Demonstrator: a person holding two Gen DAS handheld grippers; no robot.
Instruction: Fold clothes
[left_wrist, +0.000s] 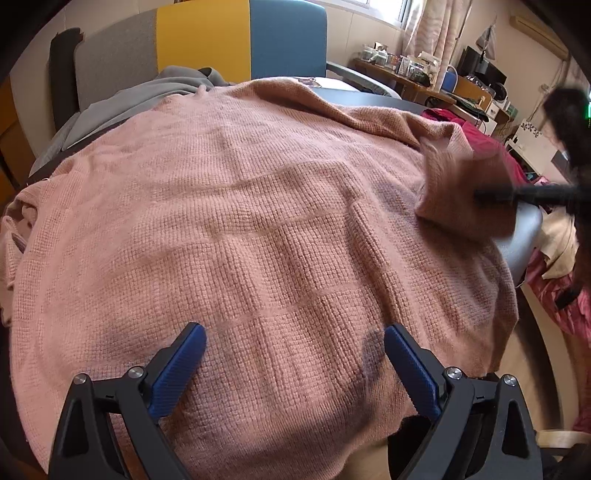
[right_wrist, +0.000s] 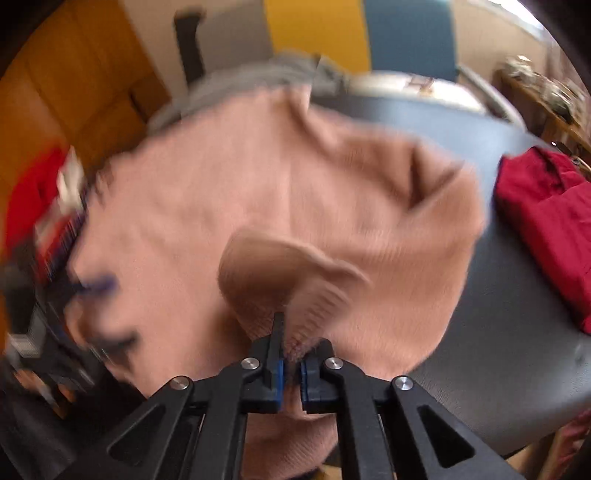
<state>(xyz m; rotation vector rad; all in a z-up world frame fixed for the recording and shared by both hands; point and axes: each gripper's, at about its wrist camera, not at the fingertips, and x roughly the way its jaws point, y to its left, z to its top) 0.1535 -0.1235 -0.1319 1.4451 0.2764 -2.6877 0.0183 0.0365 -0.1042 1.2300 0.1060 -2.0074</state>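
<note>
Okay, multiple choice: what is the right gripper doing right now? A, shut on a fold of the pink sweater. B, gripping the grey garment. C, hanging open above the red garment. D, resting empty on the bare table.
A: the right gripper has its jaws closed with a bunched fold of the pink sweater pinched between them.

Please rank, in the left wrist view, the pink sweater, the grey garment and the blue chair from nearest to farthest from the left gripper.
From the left gripper:
1. Pink sweater, directly beneath the open jaws.
2. Grey garment, beyond the sweater, upper left.
3. Blue chair, behind the table, top centre.
</note>
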